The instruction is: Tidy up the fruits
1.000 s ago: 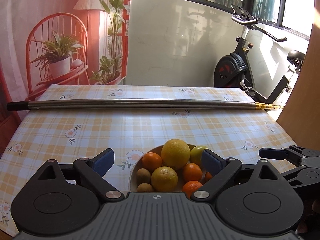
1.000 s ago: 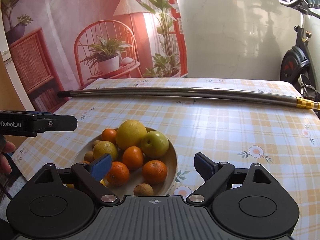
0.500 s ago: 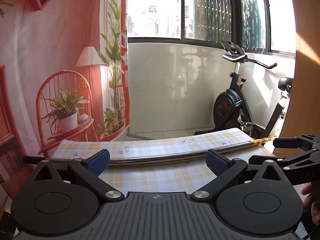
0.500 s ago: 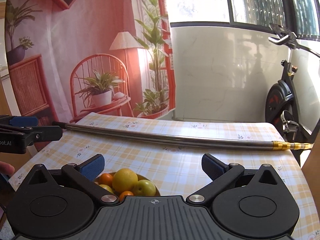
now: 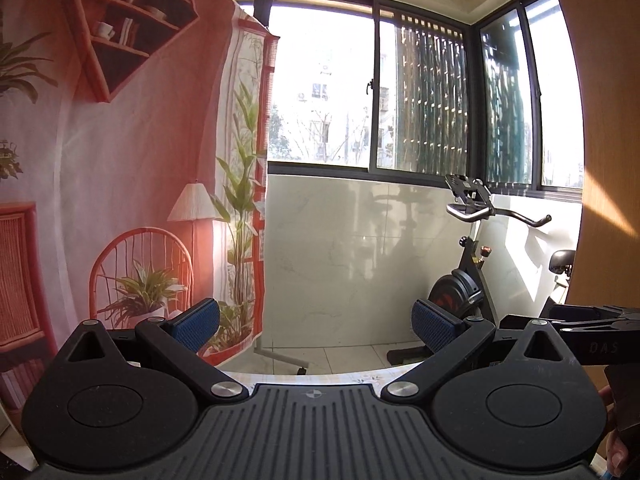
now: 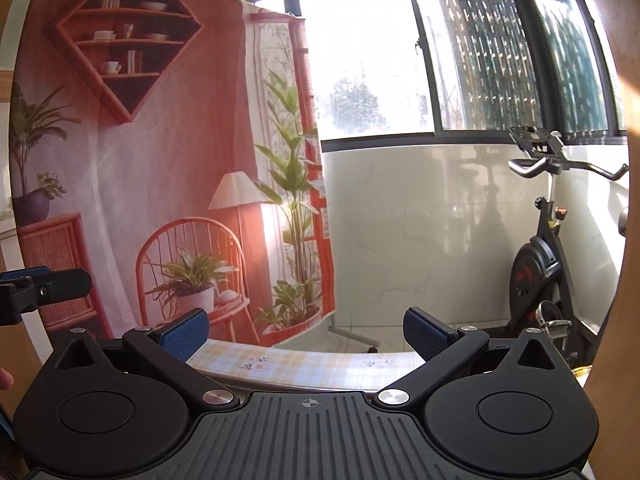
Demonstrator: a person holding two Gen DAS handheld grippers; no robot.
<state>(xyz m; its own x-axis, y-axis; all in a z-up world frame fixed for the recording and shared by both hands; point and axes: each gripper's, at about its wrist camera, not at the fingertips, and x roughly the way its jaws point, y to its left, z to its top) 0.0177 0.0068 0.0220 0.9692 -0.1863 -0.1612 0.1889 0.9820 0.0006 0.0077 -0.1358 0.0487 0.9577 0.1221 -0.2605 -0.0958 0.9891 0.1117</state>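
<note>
Printed backdrop [image 6: 132, 168] at far left: one red chair, one lamp, one diamond-shaped shelf, several potted plants. Further right, one wide window [image 6: 360, 60] over a pale tiled wall, then one exercise bike [image 6: 540, 264] in the right corner.

Below, only a thin strip of checked tablecloth [image 6: 304, 364], just past the finger pads. No fruit to be seen in either view, so its place relative to either tool cannot be told.

Left gripper [image 5: 316, 326]: two blue pads spread fully apart, nothing between them. Right gripper [image 6: 306, 328]: likewise two pads as wide as can be, holding nothing. Both aimed nearly level at the wall, side by side, each one's tip showing at the edge of the other's view.
</note>
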